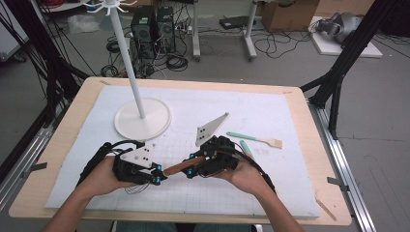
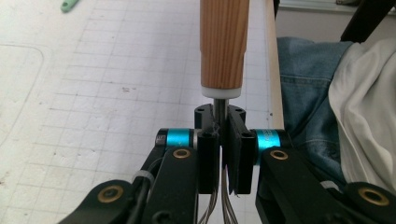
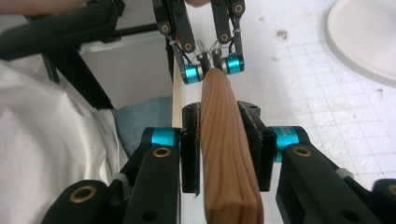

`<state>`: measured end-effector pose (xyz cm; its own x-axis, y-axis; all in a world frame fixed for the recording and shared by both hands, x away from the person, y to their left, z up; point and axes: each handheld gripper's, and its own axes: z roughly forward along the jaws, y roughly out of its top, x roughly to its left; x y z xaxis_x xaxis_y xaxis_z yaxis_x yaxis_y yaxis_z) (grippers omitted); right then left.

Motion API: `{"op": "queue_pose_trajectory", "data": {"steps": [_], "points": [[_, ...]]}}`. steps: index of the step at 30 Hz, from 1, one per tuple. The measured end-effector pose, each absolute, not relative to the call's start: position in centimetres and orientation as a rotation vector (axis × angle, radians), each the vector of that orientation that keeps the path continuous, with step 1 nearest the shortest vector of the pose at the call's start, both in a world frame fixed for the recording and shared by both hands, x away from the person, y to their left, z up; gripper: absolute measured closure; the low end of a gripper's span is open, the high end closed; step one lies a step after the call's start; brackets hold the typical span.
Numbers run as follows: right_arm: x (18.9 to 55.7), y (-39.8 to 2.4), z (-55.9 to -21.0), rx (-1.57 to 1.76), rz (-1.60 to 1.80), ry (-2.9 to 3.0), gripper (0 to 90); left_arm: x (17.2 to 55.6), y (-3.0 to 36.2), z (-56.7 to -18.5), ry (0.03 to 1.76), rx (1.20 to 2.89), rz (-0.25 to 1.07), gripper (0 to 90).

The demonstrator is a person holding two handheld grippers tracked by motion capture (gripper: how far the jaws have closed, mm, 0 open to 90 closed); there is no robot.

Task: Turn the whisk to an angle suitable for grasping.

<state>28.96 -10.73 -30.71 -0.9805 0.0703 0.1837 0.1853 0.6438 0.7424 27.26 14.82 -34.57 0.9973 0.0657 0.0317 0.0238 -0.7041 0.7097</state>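
In the lower middle of the high view, the 2 grippers face each other over the white gridded mat (image 1: 290, 193), a whisk (image 1: 177, 167) spanning the gap between them. The left gripper (image 1: 157, 180) is clamped on the whisk's thin metal stem (its wires run down between the jaws in the left gripper view), just below the white collar (image 2: 221, 92) of the wooden handle (image 2: 224, 42). The right gripper (image 1: 191, 170) has its jaws closed on that handle (image 3: 226, 149), pads pressing both sides. At the upper left of the high view stands a white rack (image 1: 142, 116) on a round base. Right of centre lie 2 green-handled utensils (image 1: 255, 140), well apart from the grippers.
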Motion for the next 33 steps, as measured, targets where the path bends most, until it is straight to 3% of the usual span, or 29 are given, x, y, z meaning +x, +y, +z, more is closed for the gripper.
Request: {"op": "queue_pose_trajectory", "data": {"steps": [12,14,16,19,28,33], "points": [[28.8,-10.8,-30.3,-0.198,-1.319,-2.703,71.8,27.3,14.8,-34.7,0.069,2.334,0.019,83.9],[28.9,-10.8,-30.1,-0.188,-1.326,-2.708,72.1,27.4,14.5,-34.8,0.071,2.339,0.0,81.6],[28.9,-10.7,-30.0,-0.176,-1.319,-2.71,72.2,27.4,14.3,-34.7,0.081,2.346,-0.004,71.9],[28.7,-10.6,-29.6,-0.151,-1.292,-2.739,72.2,27.3,14.0,-34.5,0.059,2.342,-0.016,74.6],[28.7,-10.2,-28.1,-0.122,-1.299,-2.759,72.2,27.3,13.2,-32.8,0.071,2.293,-0.02,64.3],[28.6,-9.7,-27.3,-0.087,-1.299,-2.785,72.2,27.5,13.0,-31.3,0.077,2.237,-0.004,64.2]]}}
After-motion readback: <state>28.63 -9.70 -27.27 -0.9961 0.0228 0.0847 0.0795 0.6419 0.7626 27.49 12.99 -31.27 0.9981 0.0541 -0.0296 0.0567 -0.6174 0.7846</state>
